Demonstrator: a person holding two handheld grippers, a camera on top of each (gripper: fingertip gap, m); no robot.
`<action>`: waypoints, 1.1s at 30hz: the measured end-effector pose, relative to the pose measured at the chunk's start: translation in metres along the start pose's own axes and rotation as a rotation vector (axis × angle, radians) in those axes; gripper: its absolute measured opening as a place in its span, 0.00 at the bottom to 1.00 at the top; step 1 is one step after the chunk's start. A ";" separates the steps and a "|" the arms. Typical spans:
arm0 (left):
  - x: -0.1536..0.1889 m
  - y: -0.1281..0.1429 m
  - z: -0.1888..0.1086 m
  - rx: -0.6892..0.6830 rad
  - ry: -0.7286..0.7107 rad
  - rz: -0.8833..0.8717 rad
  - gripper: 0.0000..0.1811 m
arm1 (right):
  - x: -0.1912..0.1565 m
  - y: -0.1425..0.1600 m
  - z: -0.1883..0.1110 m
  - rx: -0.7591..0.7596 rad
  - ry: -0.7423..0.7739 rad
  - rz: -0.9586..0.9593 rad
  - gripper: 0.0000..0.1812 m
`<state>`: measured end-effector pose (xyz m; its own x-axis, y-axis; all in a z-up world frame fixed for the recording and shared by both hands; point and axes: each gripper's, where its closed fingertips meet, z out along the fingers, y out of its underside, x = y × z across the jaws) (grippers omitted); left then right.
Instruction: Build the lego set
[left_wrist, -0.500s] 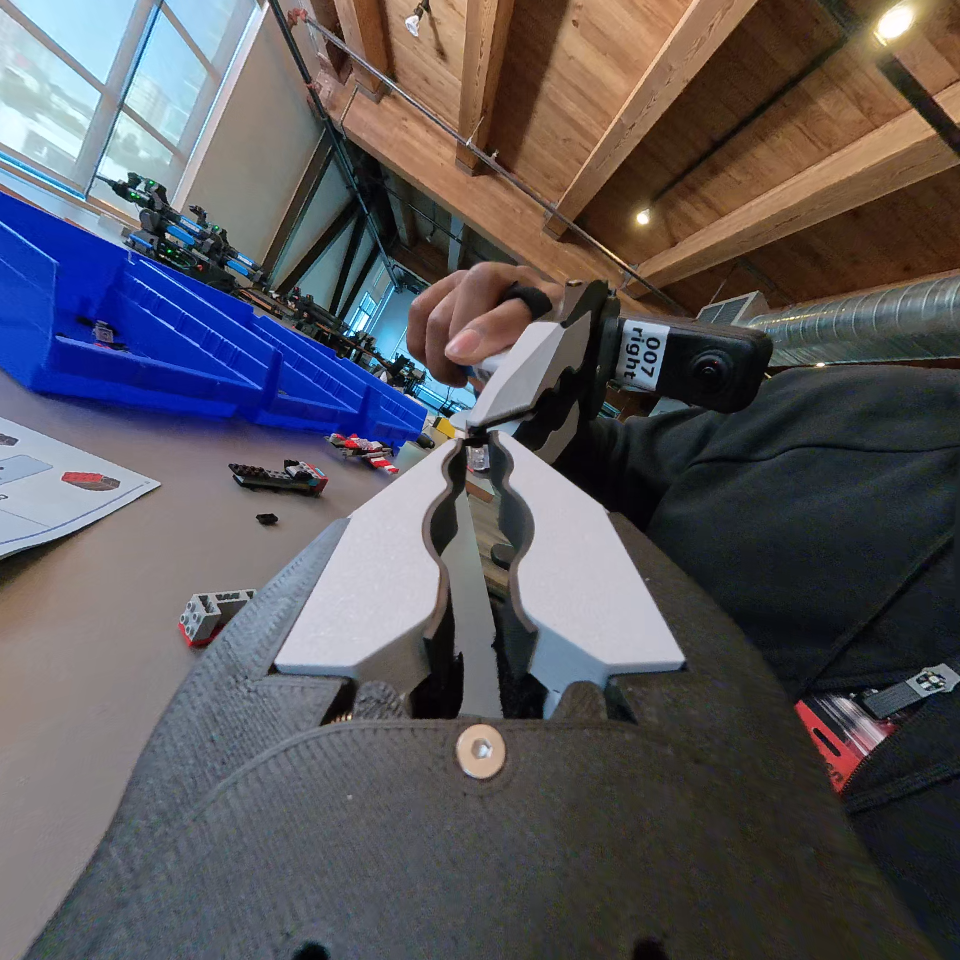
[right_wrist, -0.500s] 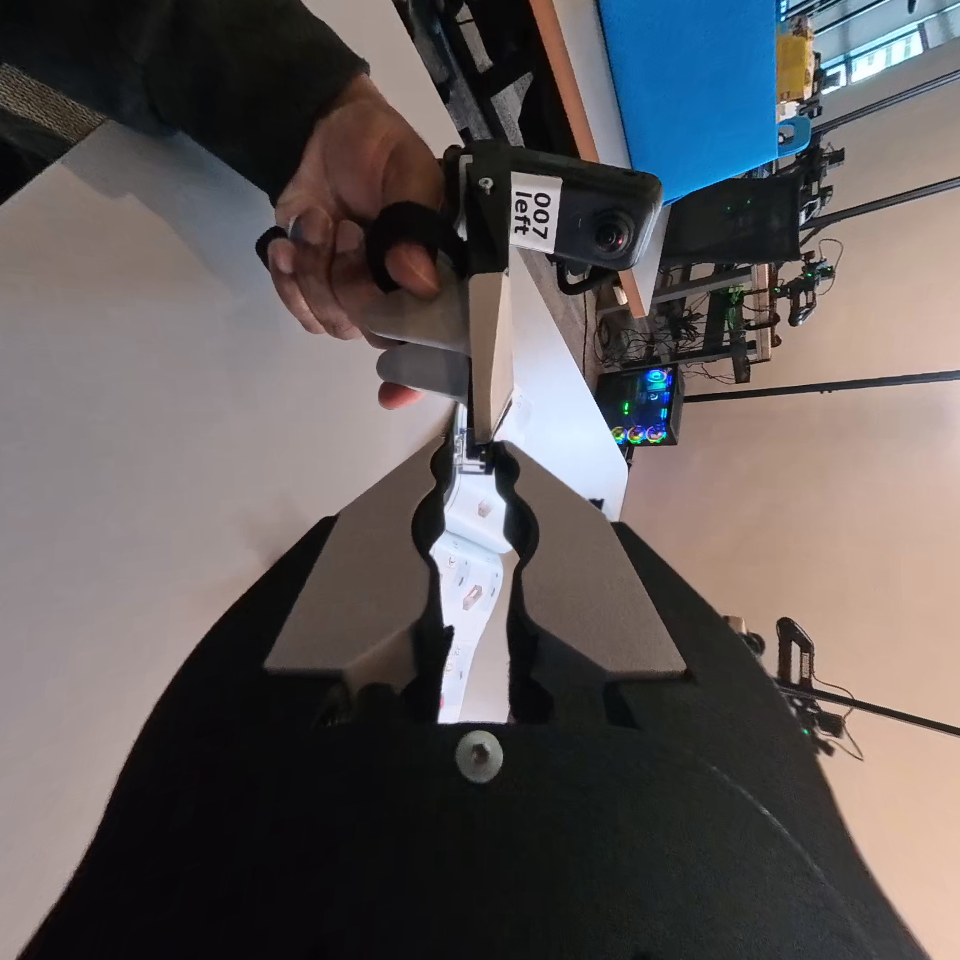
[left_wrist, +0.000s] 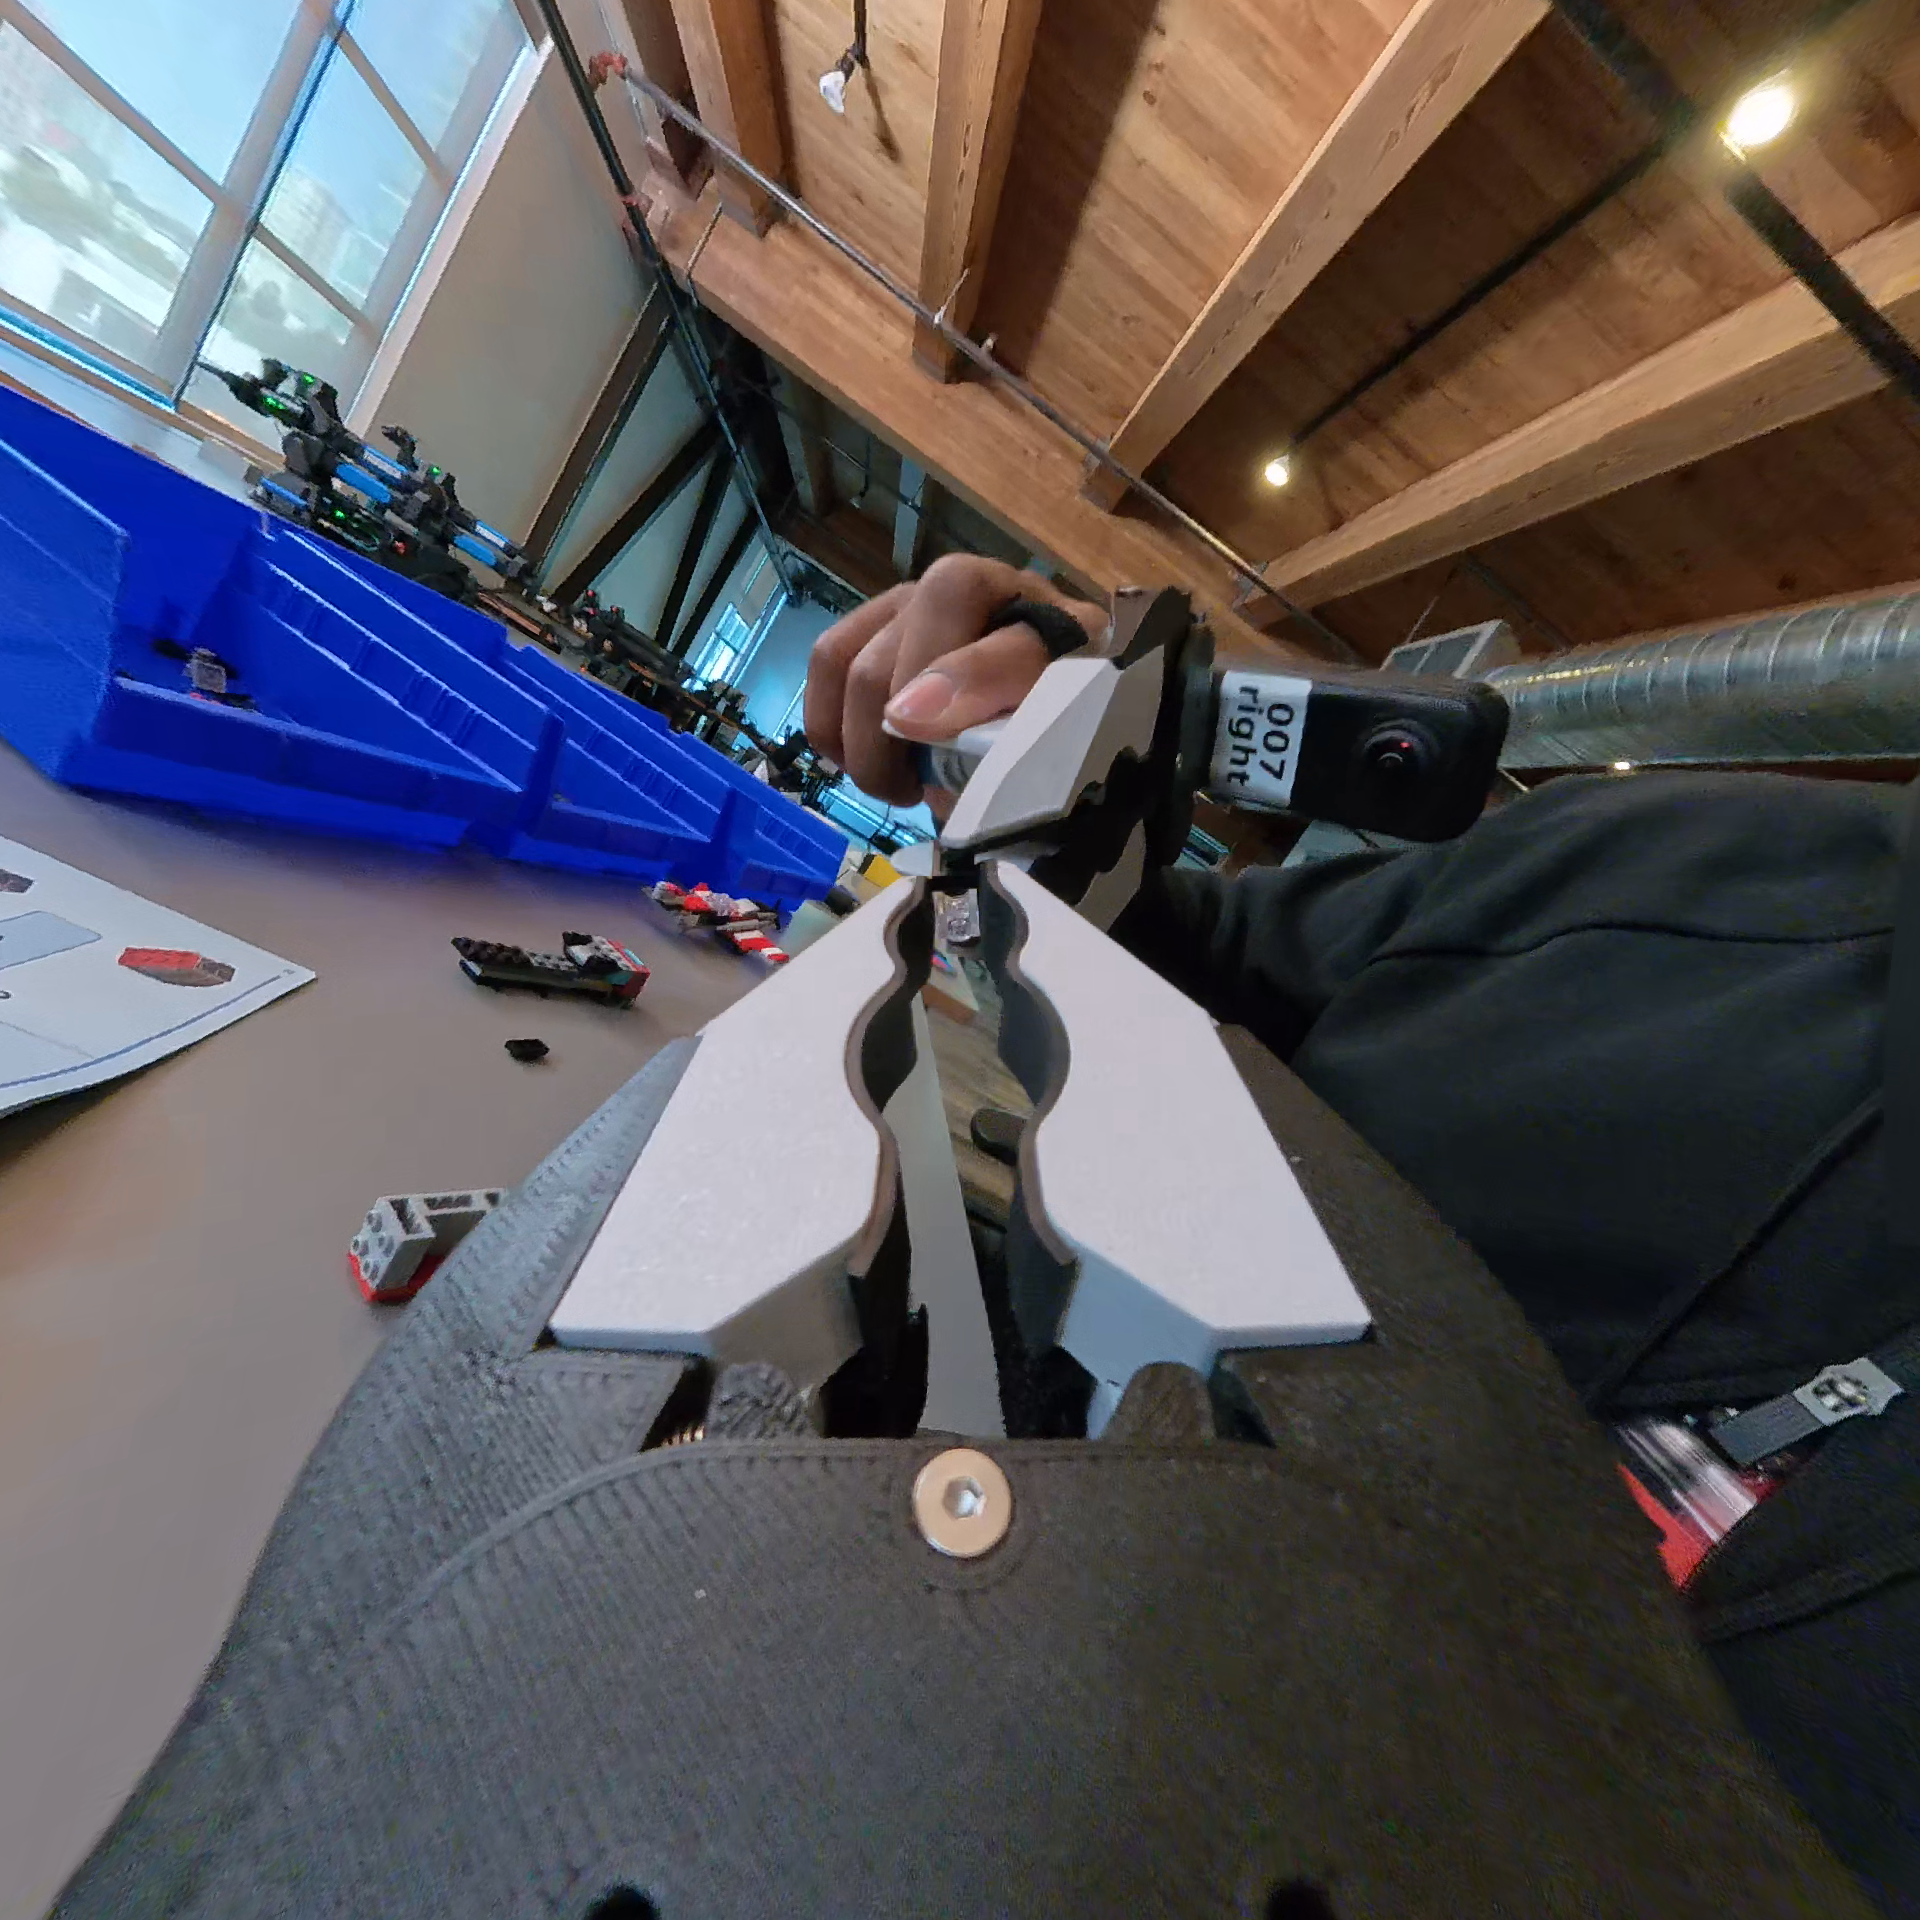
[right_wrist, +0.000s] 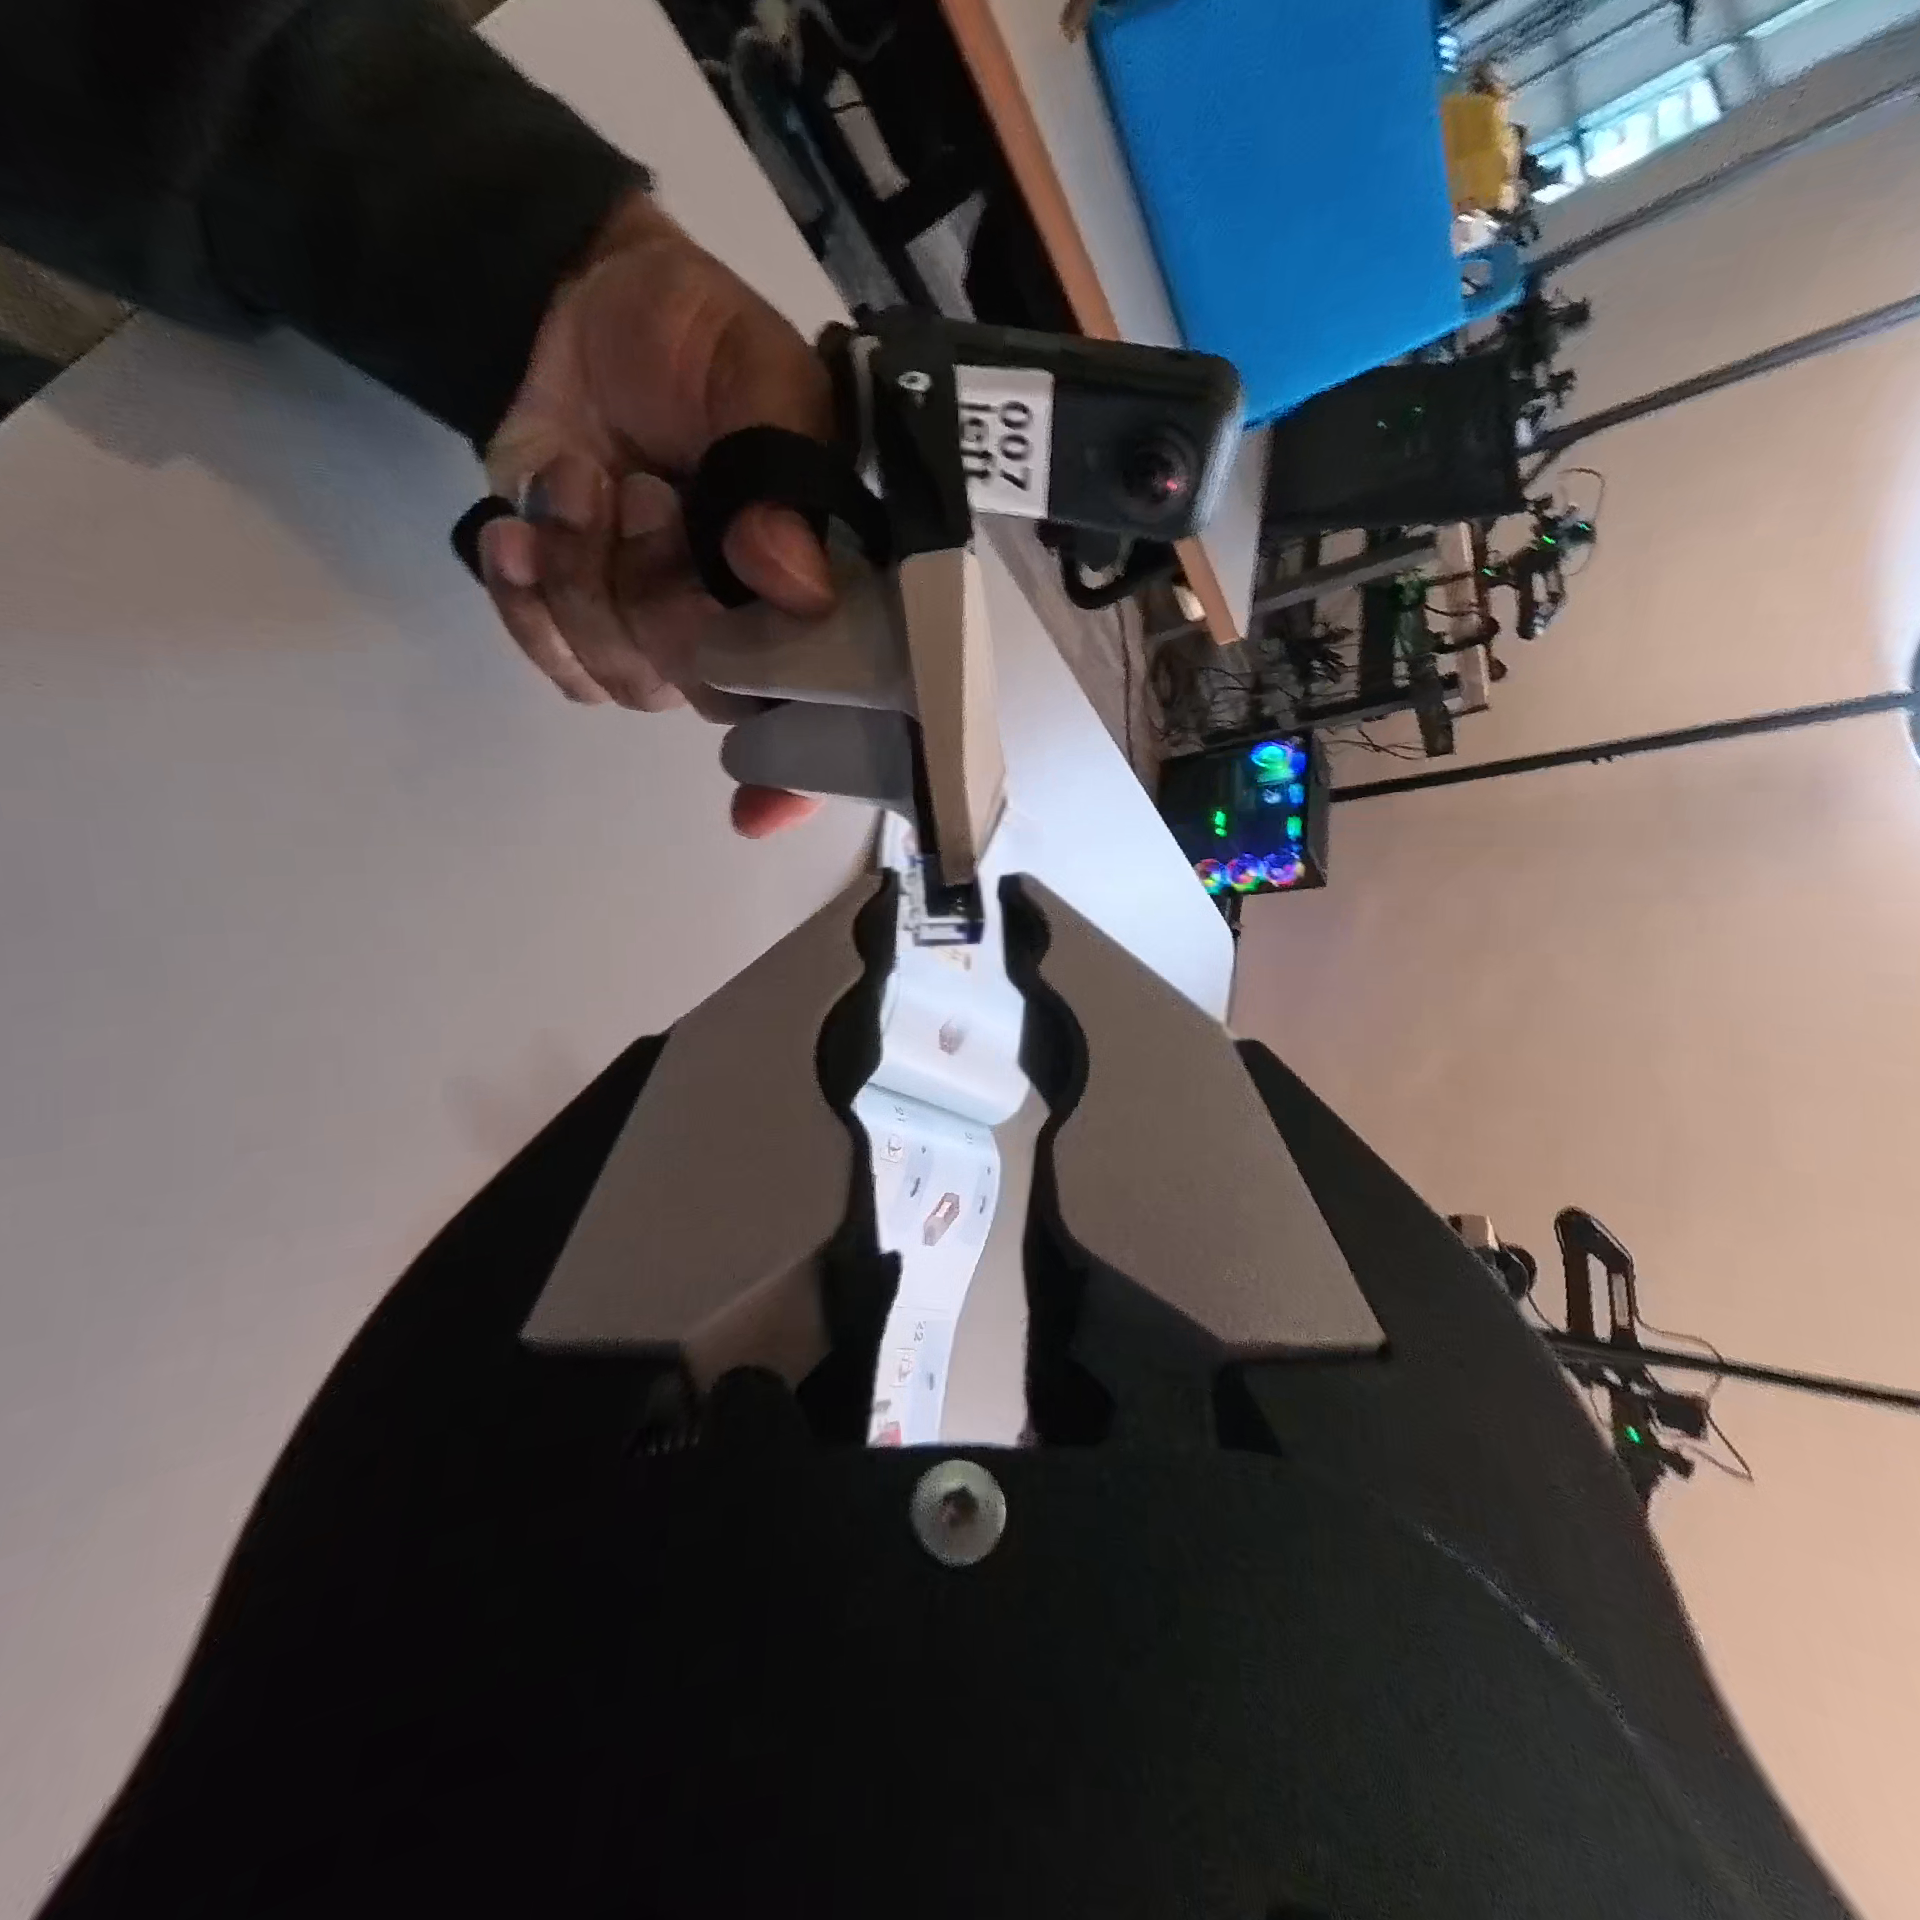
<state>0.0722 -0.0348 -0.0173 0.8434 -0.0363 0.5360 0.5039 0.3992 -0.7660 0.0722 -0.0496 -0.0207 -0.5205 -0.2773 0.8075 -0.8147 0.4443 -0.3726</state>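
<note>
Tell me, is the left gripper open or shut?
Shut: the left gripper pinches a small lego piece between the tips of its jaws.

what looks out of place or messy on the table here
Nothing looks damaged or spilled. A few bits lie loose on the table: a grey and red brick piece beside the left tool, a tiny black piece, and two part-built models outside the blue bins.

Each gripper (left_wrist: 956, 894) has 2 grey fingers (left_wrist: 748, 1153), black textured body, silver screw (left_wrist: 961, 1502).
</note>
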 end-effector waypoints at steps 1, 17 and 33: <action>-0.002 -0.001 -0.001 0.006 -0.008 -0.001 0.05 | 0.004 0.003 0.000 -0.010 0.034 0.008 0.15; -0.041 -0.001 -0.011 -0.003 -0.228 0.028 0.05 | -0.092 0.185 -0.076 -0.479 0.324 1.124 0.13; -0.055 -0.002 -0.007 0.069 -0.231 -0.120 0.04 | -0.129 0.234 -0.059 -0.613 0.187 1.224 0.07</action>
<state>0.0259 -0.0395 -0.0478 0.7095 0.1200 0.6944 0.5774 0.4661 -0.6704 -0.0358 0.1405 -0.1849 -0.7344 0.6540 0.1813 0.3998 0.6328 -0.6631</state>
